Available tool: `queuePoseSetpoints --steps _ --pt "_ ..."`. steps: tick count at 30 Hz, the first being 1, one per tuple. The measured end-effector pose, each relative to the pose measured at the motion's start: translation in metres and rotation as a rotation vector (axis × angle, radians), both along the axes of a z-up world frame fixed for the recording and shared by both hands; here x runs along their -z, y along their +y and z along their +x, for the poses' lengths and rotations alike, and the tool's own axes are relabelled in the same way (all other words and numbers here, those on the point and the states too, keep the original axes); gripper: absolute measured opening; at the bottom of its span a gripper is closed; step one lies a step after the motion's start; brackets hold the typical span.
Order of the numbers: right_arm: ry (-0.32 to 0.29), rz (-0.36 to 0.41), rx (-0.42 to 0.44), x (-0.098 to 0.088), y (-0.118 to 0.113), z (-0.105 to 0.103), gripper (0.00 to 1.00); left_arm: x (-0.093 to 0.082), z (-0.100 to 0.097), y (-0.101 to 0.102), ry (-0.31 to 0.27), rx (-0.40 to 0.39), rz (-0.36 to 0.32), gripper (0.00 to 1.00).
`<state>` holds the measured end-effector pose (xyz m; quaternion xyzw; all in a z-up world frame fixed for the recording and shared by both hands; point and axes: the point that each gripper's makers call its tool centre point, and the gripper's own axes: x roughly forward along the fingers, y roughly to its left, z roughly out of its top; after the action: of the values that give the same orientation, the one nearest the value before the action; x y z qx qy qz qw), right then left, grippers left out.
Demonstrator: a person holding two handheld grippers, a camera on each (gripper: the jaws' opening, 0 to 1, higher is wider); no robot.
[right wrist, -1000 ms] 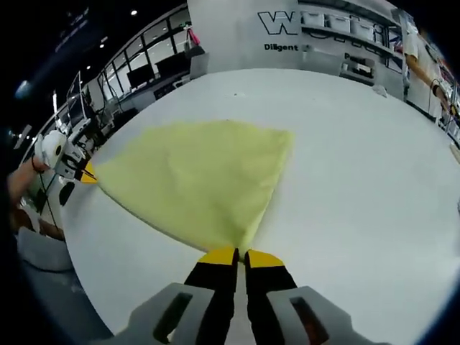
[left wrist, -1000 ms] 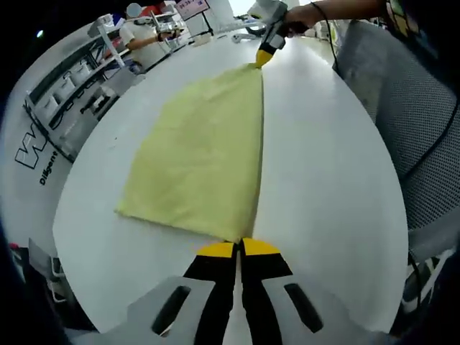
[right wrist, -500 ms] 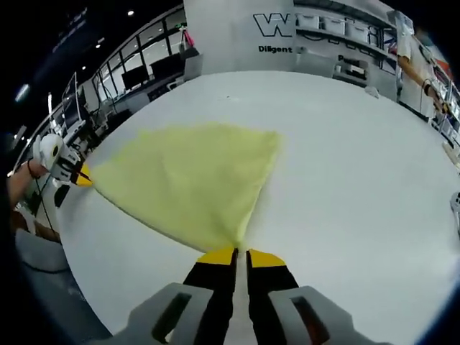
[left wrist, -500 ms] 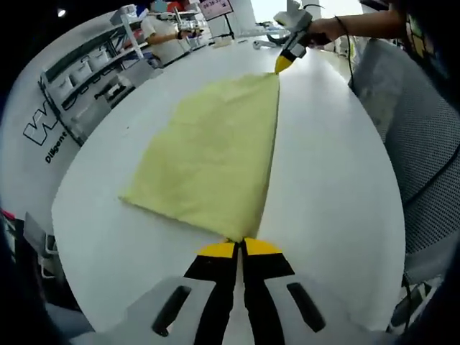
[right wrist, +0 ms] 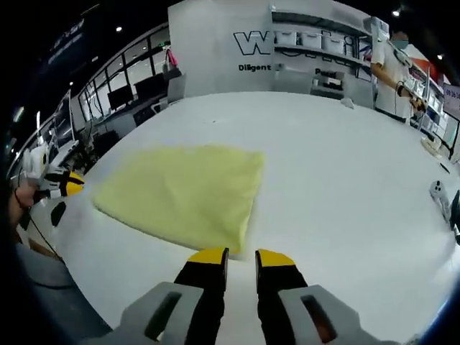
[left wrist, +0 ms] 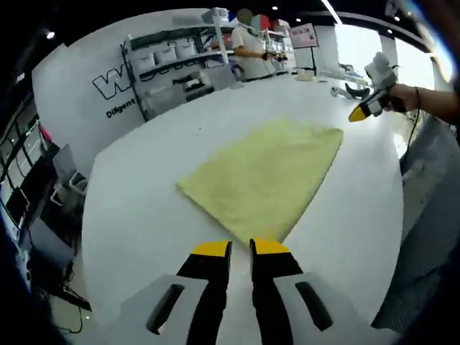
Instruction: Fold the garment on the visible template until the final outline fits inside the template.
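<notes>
A pale yellow folded garment (left wrist: 266, 176) lies flat on the white round table (left wrist: 144, 208). My left gripper (left wrist: 241, 248) is open, its yellow-tipped jaws slightly apart just short of the garment's near corner. At the far right, a hand holds my right gripper (left wrist: 363, 113) beyond the cloth's far corner. In the right gripper view the garment (right wrist: 183, 194) rests on the table (right wrist: 345, 180), and my right gripper (right wrist: 239, 255) stands open just off its near corner with nothing between the jaws. The left gripper (right wrist: 66, 183) appears at the far left, off the cloth's other end.
A person (left wrist: 251, 43) stands at the shelving (left wrist: 172, 61) by the lettered wall behind the table. Small objects (left wrist: 345, 90) lie near the far table edge, and another (right wrist: 438, 190) near the right edge. A mesh chair (left wrist: 424, 237) stands close on the right.
Both grippers have opened and let go of the garment's corners. The garment now lies flat and looks shorter and more rectangular. Both cameras have pulled back and swung.
</notes>
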<state>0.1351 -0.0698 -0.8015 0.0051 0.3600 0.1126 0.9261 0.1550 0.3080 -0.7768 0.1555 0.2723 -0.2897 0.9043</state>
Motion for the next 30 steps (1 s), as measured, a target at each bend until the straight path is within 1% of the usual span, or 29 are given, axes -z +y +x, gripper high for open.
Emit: queuePoseSetpoints --steps 1,2,3,4,5,7,8,9,11,13,16,17,20,22,23,25,26,27,28,29,30 --pt "-0.009 0.005 0.005 -0.003 0.002 -0.001 0.1 -0.005 -0.002 -0.002 0.0 -0.033 -0.045 0.13" --pt "-0.014 0.009 0.008 -0.005 0.003 -0.002 0.1 -0.009 -0.003 -0.001 -0.008 -0.067 -0.061 0.14" --pt "-0.02 0.015 0.013 -0.008 0.005 -0.003 0.1 -0.01 -0.004 0.0 -0.01 -0.082 -0.06 0.13" --pt "-0.025 0.021 0.017 -0.01 0.006 -0.004 0.11 -0.009 -0.007 0.001 -0.002 -0.102 -0.041 0.11" --pt "-0.025 0.025 0.016 -0.011 0.007 -0.004 0.12 -0.01 -0.009 -0.001 -0.002 -0.107 -0.039 0.1" --pt "-0.036 0.023 0.01 -0.013 0.011 -0.007 0.16 -0.015 -0.013 -0.003 -0.024 -0.136 -0.07 0.13" --pt "-0.047 0.022 0.015 -0.015 0.012 -0.007 0.17 -0.016 -0.016 -0.004 -0.017 -0.159 -0.094 0.16" --pt "-0.046 0.018 0.011 -0.015 0.014 -0.01 0.18 -0.017 -0.019 -0.005 -0.018 -0.157 -0.096 0.17" --pt "-0.038 0.021 0.005 -0.015 0.017 -0.014 0.19 -0.019 -0.018 -0.003 -0.026 -0.201 -0.114 0.18" --pt "-0.034 0.029 -0.007 -0.015 0.021 -0.018 0.21 -0.025 -0.024 -0.005 -0.033 -0.233 -0.131 0.22" --pt "-0.023 0.047 -0.011 -0.013 0.025 -0.023 0.31 -0.03 -0.028 -0.008 -0.04 -0.275 -0.174 0.34" --pt "-0.024 0.051 -0.003 -0.013 0.026 -0.025 0.35 -0.027 -0.03 -0.007 -0.025 -0.302 -0.168 0.41" --pt "-0.022 0.04 0.005 -0.012 0.026 -0.029 0.39 -0.025 -0.034 -0.008 -0.018 -0.339 -0.163 0.58" --pt "-0.013 0.046 0.024 -0.009 0.025 -0.033 0.44 -0.024 -0.036 -0.009 -0.012 -0.359 -0.175 0.66" --pt "-0.011 0.047 0.031 -0.007 0.025 -0.034 0.48 -0.024 -0.036 -0.009 -0.009 -0.377 -0.18 0.72" --pt "-0.007 0.039 0.038 -0.003 0.025 -0.036 0.56 -0.023 -0.038 -0.012 -0.001 -0.391 -0.176 0.81" --pt "-0.001 0.037 0.045 -0.002 0.024 -0.037 0.59 -0.022 -0.038 -0.01 0.001 -0.414 -0.175 0.87" --pt "-0.001 0.04 0.049 -0.001 0.024 -0.037 0.62 -0.023 -0.037 -0.011 0.0 -0.415 -0.172 0.92" --pt "-0.003 0.045 0.058 -0.002 0.024 -0.037 0.68 -0.022 -0.037 -0.011 0.0 -0.417 -0.17 0.97" --pt "-0.005 0.046 0.062 -0.002 0.024 -0.038 0.73 -0.022 -0.037 -0.012 -0.004 -0.416 -0.168 0.99" --pt "-0.009 0.044 0.066 -0.002 0.024 -0.038 0.78 -0.024 -0.036 -0.014 -0.011 -0.416 -0.169 0.99"
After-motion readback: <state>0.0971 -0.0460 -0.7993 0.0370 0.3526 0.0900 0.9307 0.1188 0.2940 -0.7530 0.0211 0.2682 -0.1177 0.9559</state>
